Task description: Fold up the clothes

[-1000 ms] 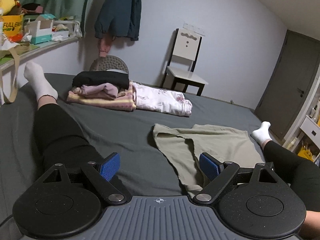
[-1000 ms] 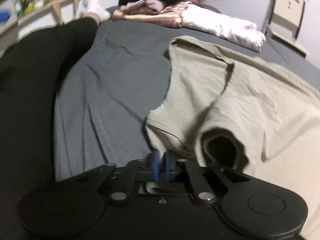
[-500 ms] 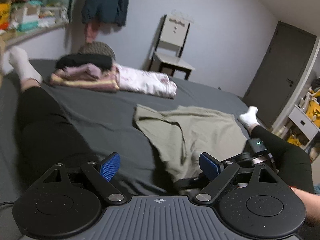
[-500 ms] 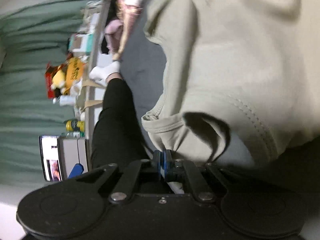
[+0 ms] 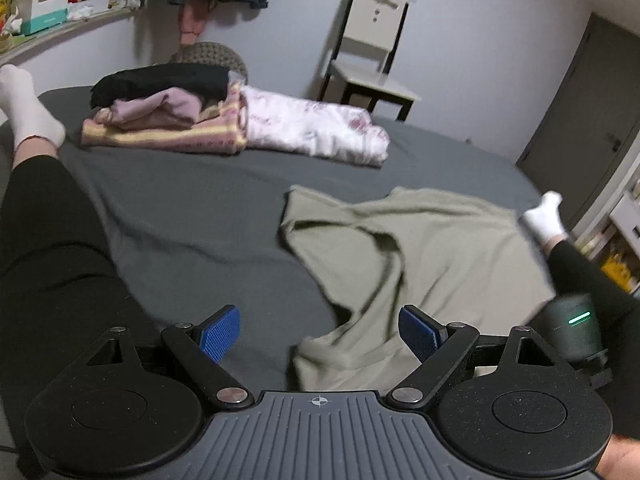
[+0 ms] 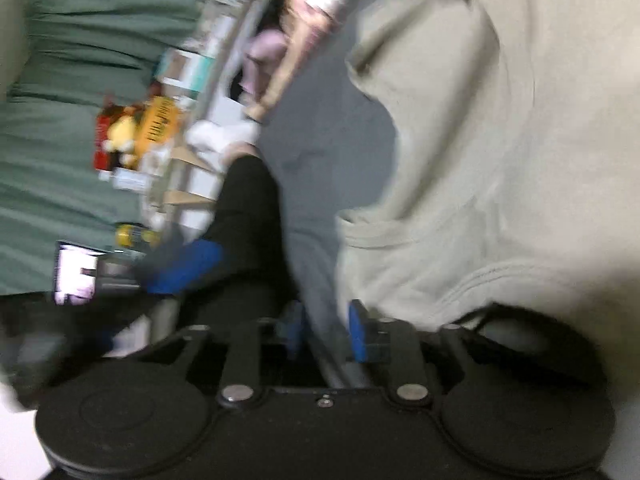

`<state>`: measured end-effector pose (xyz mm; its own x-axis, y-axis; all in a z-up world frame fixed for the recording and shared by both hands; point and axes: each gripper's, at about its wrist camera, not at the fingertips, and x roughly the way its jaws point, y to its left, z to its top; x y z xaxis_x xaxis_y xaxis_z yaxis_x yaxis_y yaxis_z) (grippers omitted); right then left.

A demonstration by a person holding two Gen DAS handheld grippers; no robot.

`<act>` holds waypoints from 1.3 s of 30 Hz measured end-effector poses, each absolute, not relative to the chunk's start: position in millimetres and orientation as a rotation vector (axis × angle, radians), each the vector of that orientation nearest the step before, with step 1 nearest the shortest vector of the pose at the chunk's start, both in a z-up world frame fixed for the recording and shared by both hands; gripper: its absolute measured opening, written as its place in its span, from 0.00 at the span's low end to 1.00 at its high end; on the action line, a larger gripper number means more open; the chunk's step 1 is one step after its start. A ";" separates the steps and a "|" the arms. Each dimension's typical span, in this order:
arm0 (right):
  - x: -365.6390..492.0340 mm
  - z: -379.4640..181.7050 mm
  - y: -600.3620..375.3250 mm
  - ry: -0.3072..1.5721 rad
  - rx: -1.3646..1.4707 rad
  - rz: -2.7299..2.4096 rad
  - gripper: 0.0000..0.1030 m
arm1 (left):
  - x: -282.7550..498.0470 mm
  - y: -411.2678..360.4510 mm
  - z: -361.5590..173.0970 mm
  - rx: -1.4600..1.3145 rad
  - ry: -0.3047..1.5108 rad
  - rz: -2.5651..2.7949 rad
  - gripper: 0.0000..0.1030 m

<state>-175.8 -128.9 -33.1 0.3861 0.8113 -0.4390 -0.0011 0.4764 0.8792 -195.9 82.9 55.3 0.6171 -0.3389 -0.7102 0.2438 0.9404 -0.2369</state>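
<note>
Both grippers gape — left gripper [image 5: 320, 330], right gripper [image 6: 326, 330] — beside the olive shirt [image 5: 420, 248].

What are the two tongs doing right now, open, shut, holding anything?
Left tongs: open, holding nothing; the shirt lies ahead of them.
Right tongs: open with a narrow gap, blurred; nothing seen gripped, the shirt just beside the right pad.
</note>
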 end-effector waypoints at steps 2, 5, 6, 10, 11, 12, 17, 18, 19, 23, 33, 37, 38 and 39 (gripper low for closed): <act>-182.2 -7.1 -150.8 0.998 0.875 0.599 0.33 | -192.9 85.3 50.1 -0.116 0.880 -0.349 0.84; -194.1 25.0 -190.6 0.893 0.739 0.517 0.38 | -184.6 85.0 49.0 -0.101 0.870 -0.365 0.84; -195.0 30.4 -202.6 0.886 0.699 0.479 0.40 | -176.5 83.4 51.7 -0.097 0.835 -0.361 0.84; -183.1 41.3 -232.8 0.888 0.623 0.442 0.40 | -123.1 70.8 56.0 -0.112 0.769 -0.334 0.84; -179.2 40.1 -233.0 0.905 0.613 0.456 0.40 | -105.1 65.8 54.5 -0.122 0.780 -0.320 0.84; -175.4 38.9 -233.2 0.922 0.603 0.469 0.40 | -88.2 59.4 52.2 -0.125 0.795 -0.304 0.84; -187.3 26.9 -176.9 0.911 0.388 0.627 0.40 | -25.4 33.9 30.4 -0.177 0.881 -0.267 0.84; -191.6 23.4 -162.2 0.911 0.342 0.652 0.40 | -15.8 28.7 25.7 -0.174 0.891 -0.258 0.84; -195.2 21.0 -149.4 0.909 0.298 0.663 0.40 | -8.3 21.8 20.0 -0.132 0.908 -0.248 0.84; -208.1 19.1 -102.6 0.863 0.121 0.717 0.40 | 15.5 3.8 -3.3 -0.025 0.981 -0.241 0.84; -211.9 8.8 -75.1 0.777 -0.070 0.673 0.46 | 23.4 2.0 -24.6 -0.106 0.942 -0.284 0.01; -224.4 1.6 -56.8 0.764 -0.204 0.681 0.48 | 24.6 11.6 -13.1 -0.149 0.847 -0.277 0.01; -228.6 1.8 -52.4 0.742 -0.238 0.673 0.51 | 25.5 11.7 -7.6 -0.136 0.813 -0.275 0.01; -233.9 1.0 -49.8 0.723 -0.268 0.668 0.55 | 27.7 10.5 -1.6 -0.113 0.782 -0.269 0.01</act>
